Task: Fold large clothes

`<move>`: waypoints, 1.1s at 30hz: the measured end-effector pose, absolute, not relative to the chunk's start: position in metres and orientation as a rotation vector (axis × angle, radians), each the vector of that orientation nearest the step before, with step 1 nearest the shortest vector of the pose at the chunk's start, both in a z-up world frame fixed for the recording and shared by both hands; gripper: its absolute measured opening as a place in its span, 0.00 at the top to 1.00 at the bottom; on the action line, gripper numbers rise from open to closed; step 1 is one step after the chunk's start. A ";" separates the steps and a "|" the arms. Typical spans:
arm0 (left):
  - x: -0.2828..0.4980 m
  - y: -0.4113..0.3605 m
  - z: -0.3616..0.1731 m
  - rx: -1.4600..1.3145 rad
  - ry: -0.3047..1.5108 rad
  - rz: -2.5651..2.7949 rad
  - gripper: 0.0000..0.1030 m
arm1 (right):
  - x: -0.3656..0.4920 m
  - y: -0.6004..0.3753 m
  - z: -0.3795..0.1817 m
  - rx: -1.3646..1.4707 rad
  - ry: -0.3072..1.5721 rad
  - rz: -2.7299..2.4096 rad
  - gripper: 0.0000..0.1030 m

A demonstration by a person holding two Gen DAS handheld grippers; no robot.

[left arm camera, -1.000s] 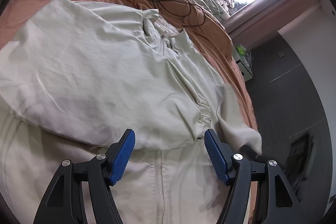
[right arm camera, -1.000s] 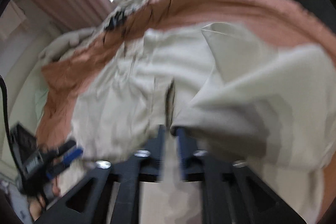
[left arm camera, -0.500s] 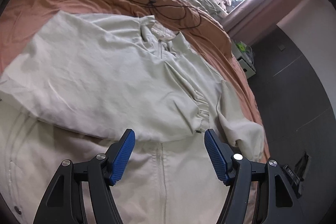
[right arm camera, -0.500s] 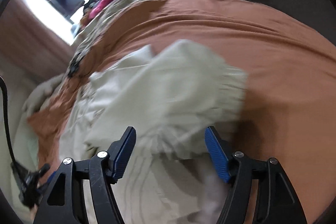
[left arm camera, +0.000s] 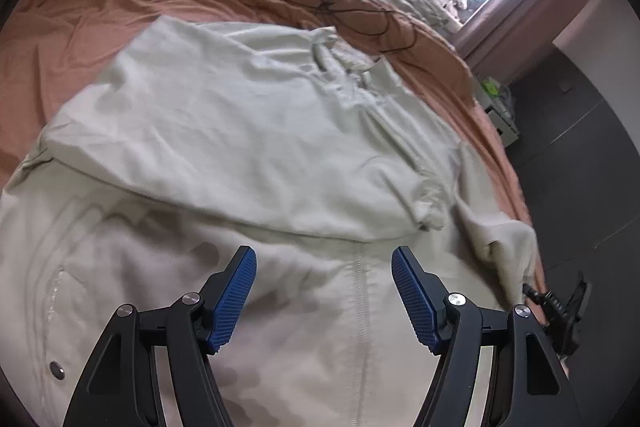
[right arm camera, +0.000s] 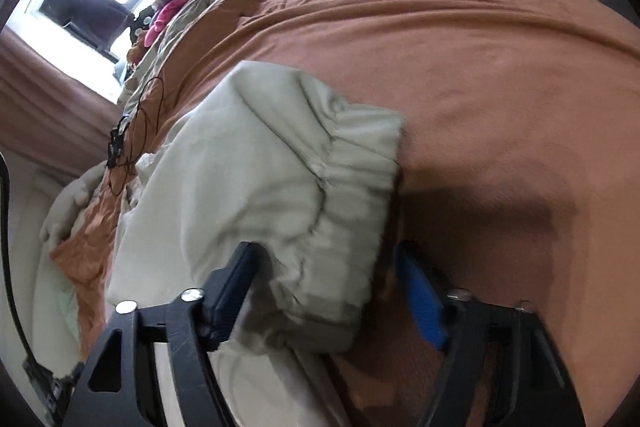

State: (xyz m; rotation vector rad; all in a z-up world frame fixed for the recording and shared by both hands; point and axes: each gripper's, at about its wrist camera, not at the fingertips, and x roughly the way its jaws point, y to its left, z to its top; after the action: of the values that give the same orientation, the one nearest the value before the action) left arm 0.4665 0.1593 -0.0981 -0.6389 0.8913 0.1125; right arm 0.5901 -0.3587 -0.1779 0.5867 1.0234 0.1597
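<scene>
Jacket [left arm camera: 248, 131] between gripper [left arm camera: 323, 291] fingers

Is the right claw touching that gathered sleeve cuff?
Cannot tell. In the right wrist view the open right claw straddles the sleeve cuff, but blur hides whether its fingers press the cloth.

The left gripper [left arm camera: 324, 291] hangs low over the bed with its two fingers spread wide, blue ribbed pads [left arm camera: 234, 293] facing each other across an empty gap, nothing touching them. Its black linkage arms splay out symmetrically toward the camera. The right gripper [right arm camera: 326, 291] sits near the bed's edge, also spread wide. Its near-side finger [right arm camera: 236, 287] presses against cloth that bulges into the gap, while the far blue pad [right arm camera: 420, 303], blurred, stands clear of it. Neither pair of fingers is clamped on anything.
</scene>
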 end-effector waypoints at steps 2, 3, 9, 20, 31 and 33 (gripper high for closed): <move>0.467 0.168 -0.097 -0.663 0.881 0.094 0.31 | 0.594 -0.356 -0.170 0.583 1.024 0.170 0.80; 0.465 0.171 -0.095 -0.674 0.868 0.094 0.31 | 0.593 -0.351 -0.159 0.562 1.006 0.178 0.89; 0.461 0.192 -0.094 -0.721 0.854 0.090 0.31 | 0.589 -0.308 -0.074 0.444 0.874 0.239 0.94; 0.449 0.239 -0.092 -0.790 0.813 0.137 0.31 | 0.579 -0.173 0.042 0.246 0.749 0.388 0.95; 0.433 0.278 -0.097 -0.886 0.769 0.190 0.31 | 0.566 -0.015 0.066 0.086 0.739 0.571 0.95; 0.431 0.283 -0.098 -0.900 0.767 0.193 0.31 | 0.565 0.006 0.060 0.070 0.749 0.596 0.95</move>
State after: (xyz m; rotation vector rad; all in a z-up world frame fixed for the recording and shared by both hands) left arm 0.4308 0.2829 -0.0984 -0.8995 0.7667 0.1930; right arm 0.5647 0.0059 0.0604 0.0703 0.7488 0.5958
